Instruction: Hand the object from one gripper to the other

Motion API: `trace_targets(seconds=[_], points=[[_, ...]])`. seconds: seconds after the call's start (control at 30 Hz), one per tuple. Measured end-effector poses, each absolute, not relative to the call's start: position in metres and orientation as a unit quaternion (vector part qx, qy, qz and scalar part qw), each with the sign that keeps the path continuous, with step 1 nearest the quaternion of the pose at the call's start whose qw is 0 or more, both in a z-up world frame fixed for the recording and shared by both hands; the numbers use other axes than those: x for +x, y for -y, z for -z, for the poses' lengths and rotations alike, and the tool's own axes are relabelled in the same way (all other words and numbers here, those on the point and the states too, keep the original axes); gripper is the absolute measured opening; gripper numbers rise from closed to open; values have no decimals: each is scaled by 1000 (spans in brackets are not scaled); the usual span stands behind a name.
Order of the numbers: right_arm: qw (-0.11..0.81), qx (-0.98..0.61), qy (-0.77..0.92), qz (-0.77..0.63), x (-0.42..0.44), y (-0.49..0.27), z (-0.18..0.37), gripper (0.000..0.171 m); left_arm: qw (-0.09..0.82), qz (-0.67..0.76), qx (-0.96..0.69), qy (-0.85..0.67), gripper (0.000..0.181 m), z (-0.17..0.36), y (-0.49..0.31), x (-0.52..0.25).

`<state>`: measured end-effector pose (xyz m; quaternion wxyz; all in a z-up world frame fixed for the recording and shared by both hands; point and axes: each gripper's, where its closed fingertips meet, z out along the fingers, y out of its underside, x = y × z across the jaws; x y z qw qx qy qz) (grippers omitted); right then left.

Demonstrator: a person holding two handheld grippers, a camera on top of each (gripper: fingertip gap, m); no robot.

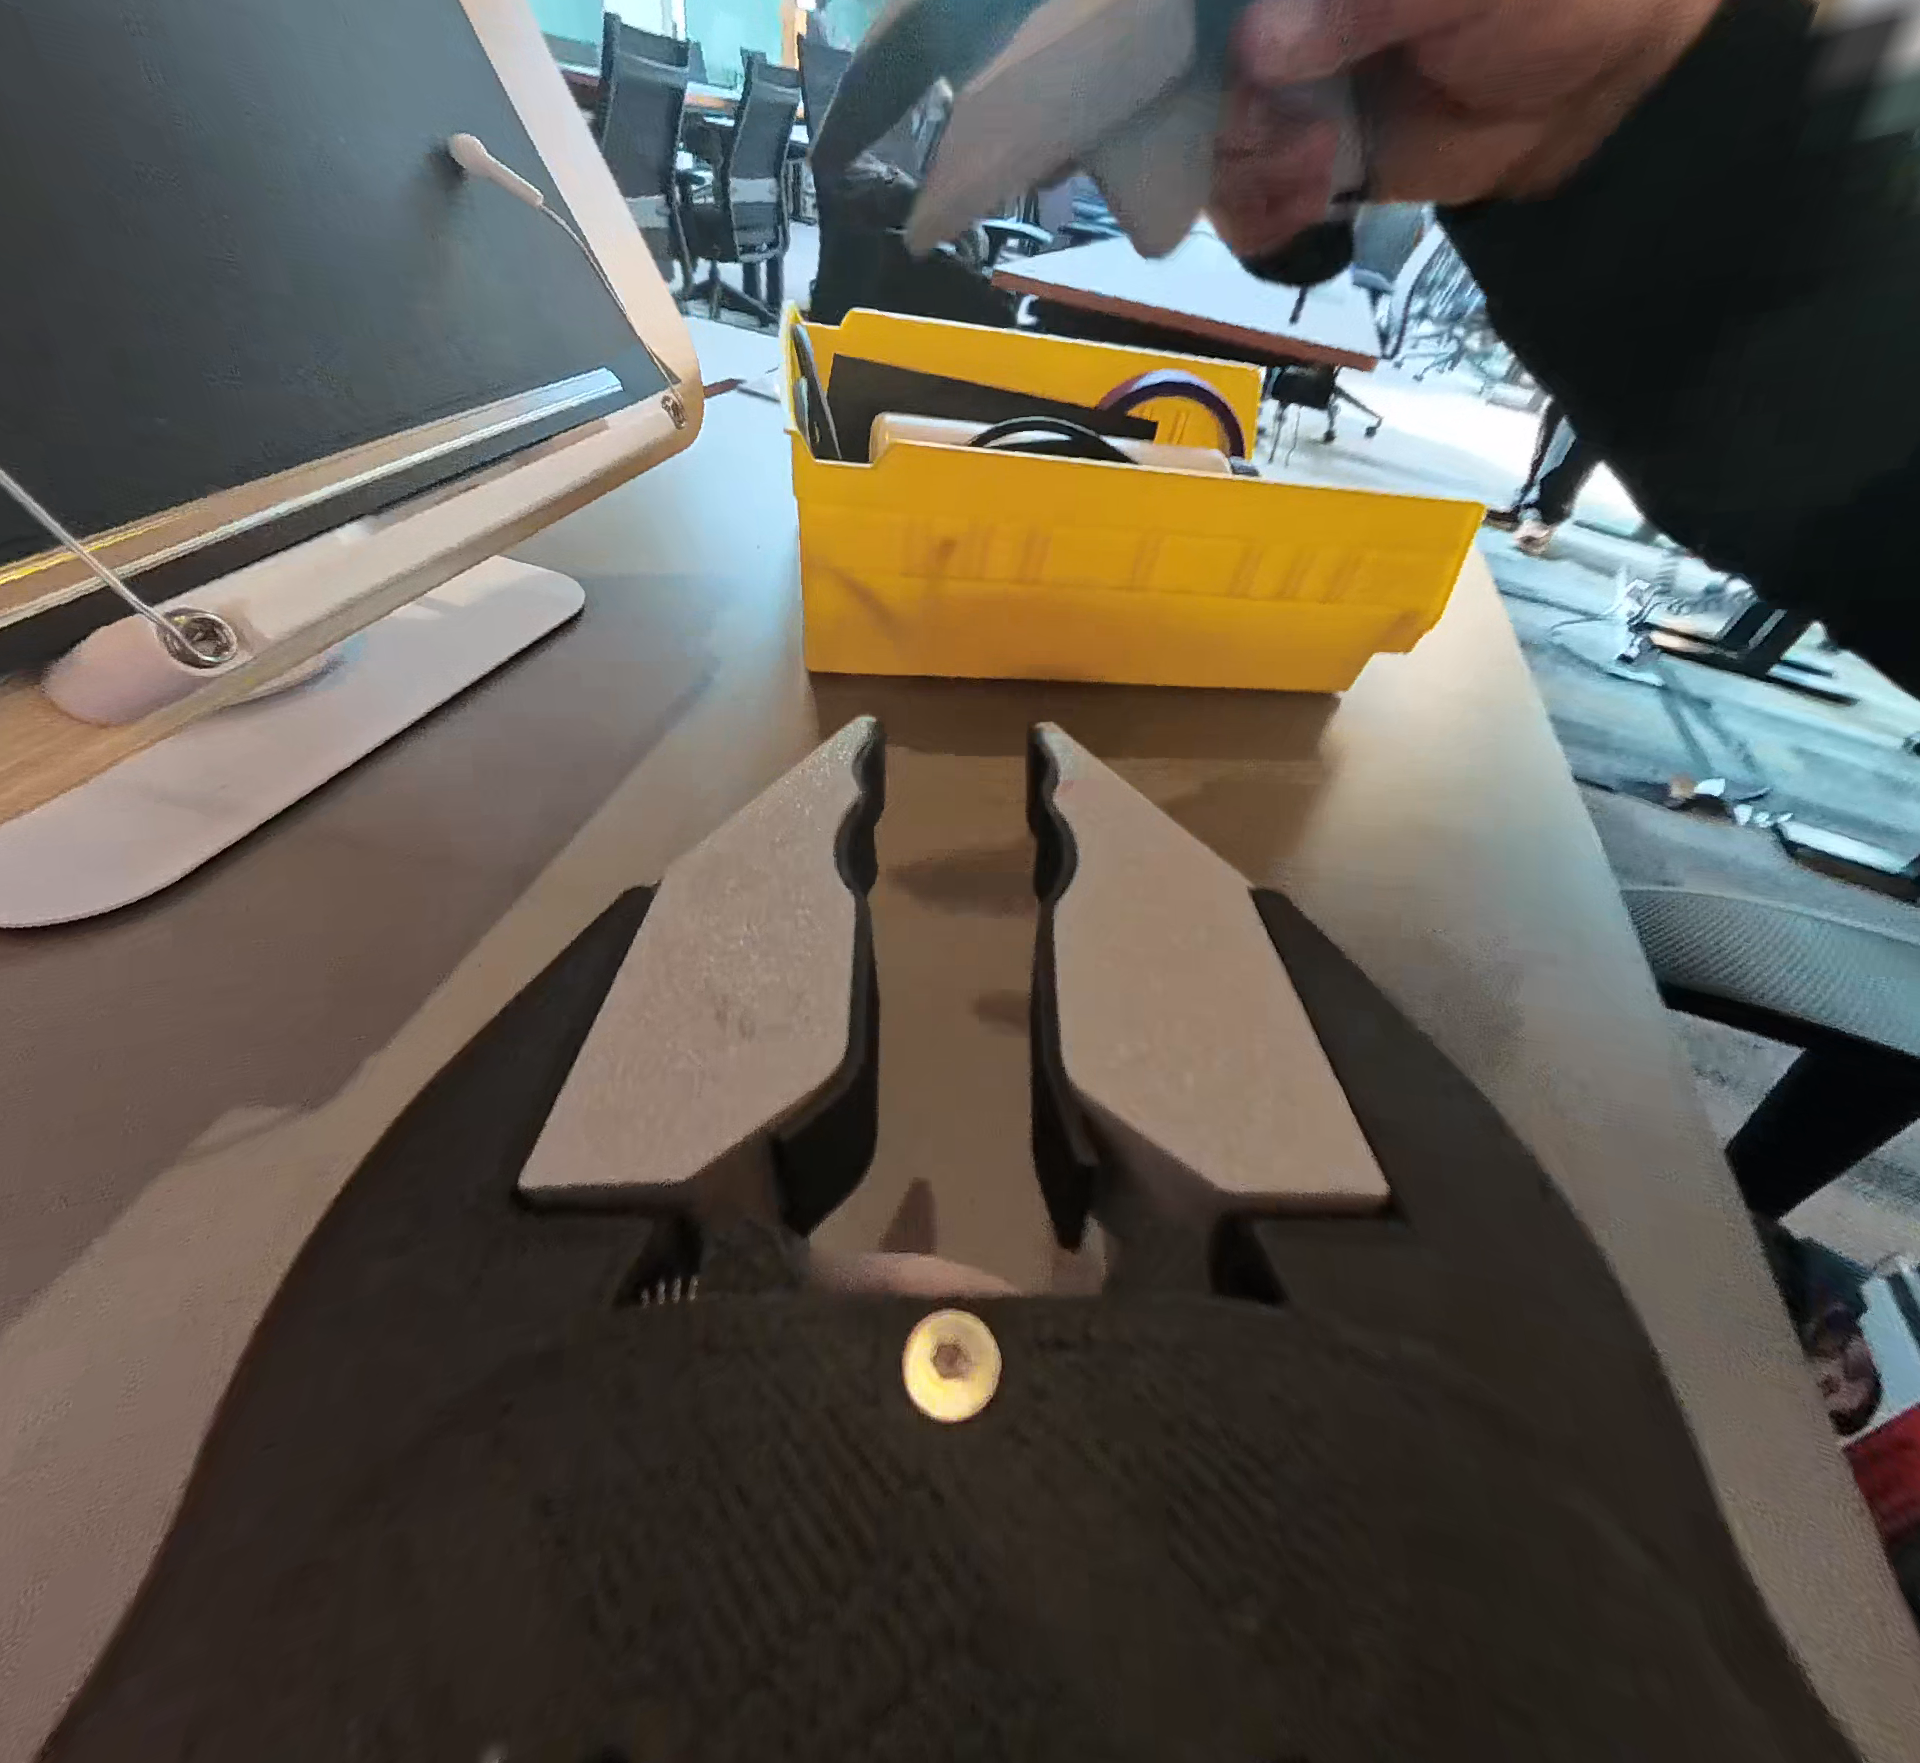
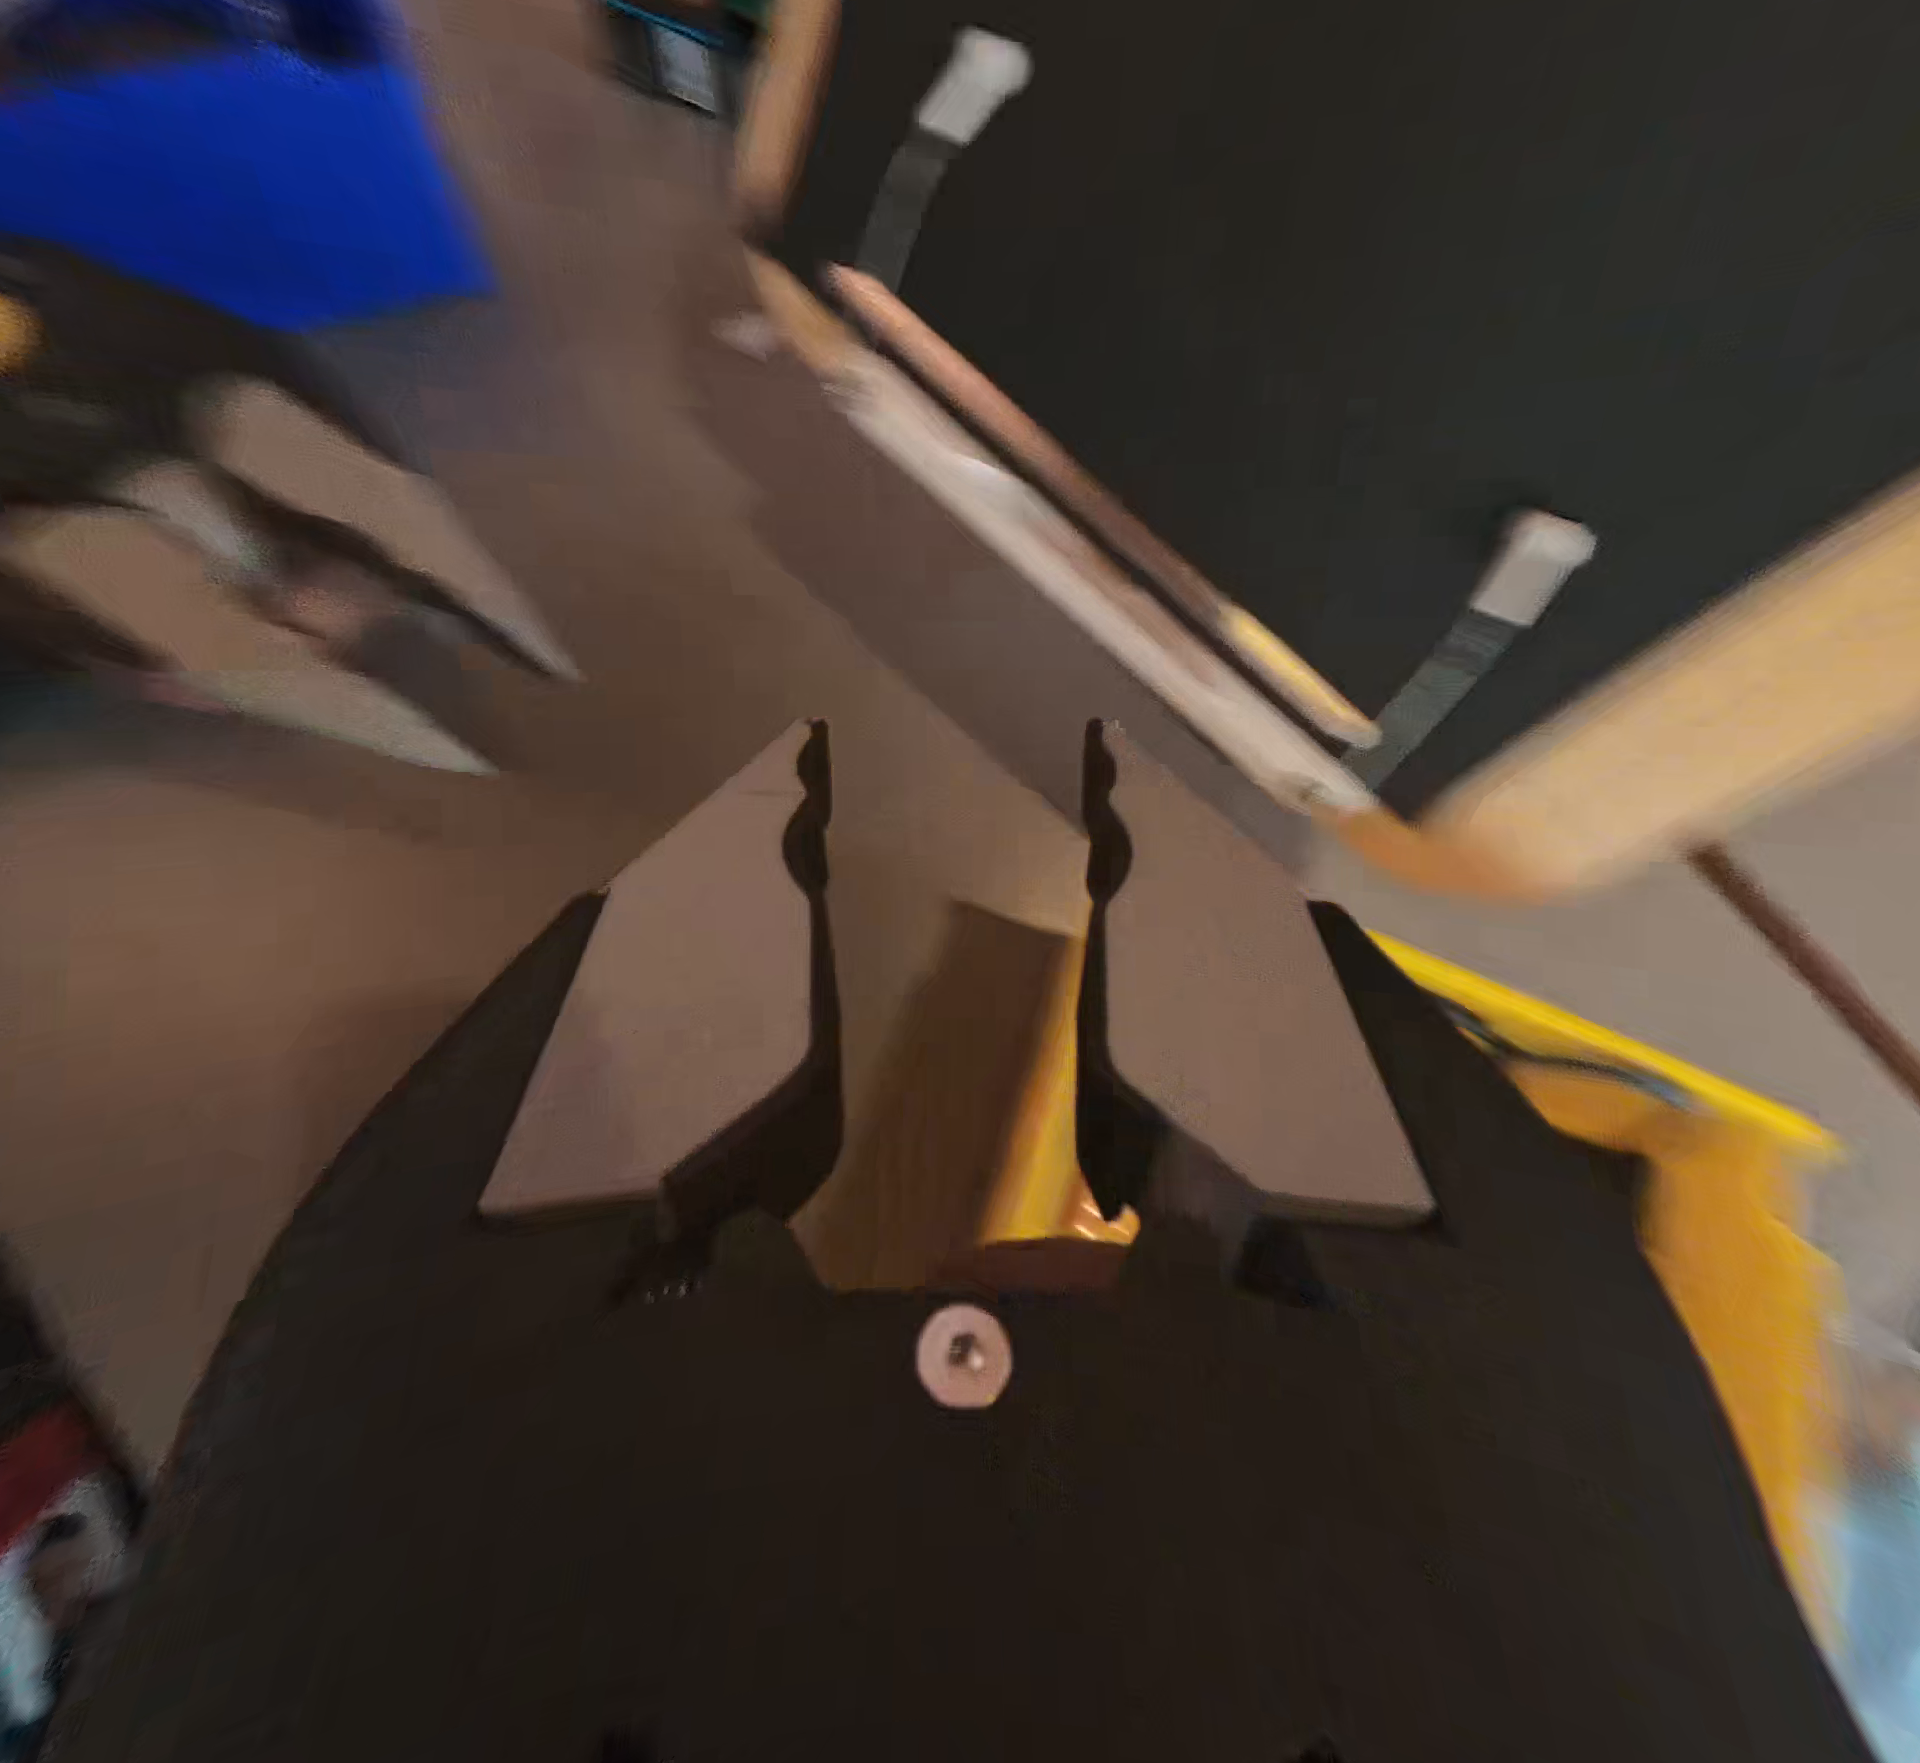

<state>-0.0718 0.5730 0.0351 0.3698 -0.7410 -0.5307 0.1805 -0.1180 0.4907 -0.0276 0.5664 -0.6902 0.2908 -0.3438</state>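
- Ahead of our left tool (image 1: 956, 747), on the dark brown counter (image 1: 1403, 882), stands a yellow bin (image 1: 1122, 570); the things to be handed over look to lie inside it, and neither tool holds one yet.
- We see the left tool low over the counter, pointing straight at the bin's long side, its jaws narrowly parted with nothing between them.
- Our right tool (image 1: 1018, 92) hangs high above the bin in the left wrist view, gripped by a hand (image 1: 1455, 51) in a dark sleeve and tipped downward. It is blurred; in its own view the right tool (image 2: 956, 737) shows jaws a little apart and empty, with the bin's yellow wall below them.
- We judge the right tool nearer the bin's open top, so it would reach down while the left waits.
- Inside the bin we make out a black flat piece (image 1: 935, 399), a purple ring (image 1: 1174, 399) and a dark cable loop (image 1: 1039, 440), all jumbled; which is meant, we cannot tell.
- Left of the bin stands a tilted black board in a pale wooden frame (image 1: 260, 207).
- Beyond lies an open office with black chairs (image 1: 748, 144) and tables.
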Motion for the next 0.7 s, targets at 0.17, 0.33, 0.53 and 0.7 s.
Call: trace_targets(seconds=[0.17,0.33,0.53,0.7], points=[[365,-713,547,-241,-141,-530,31,51,564,325,-699,-295,30,32,-493,-121],[460,-702,492,-230,-157,-567,56,52,519,260,-763,-283,35,65,-507,-134],[483,-712,463,-215,-137,-599,75,59,514,249,-767,-294,38,70,-508,-131],[474,-722,454,-219,-132,-604,87,60,526,219,-759,-315,38,70,-508,-130]])
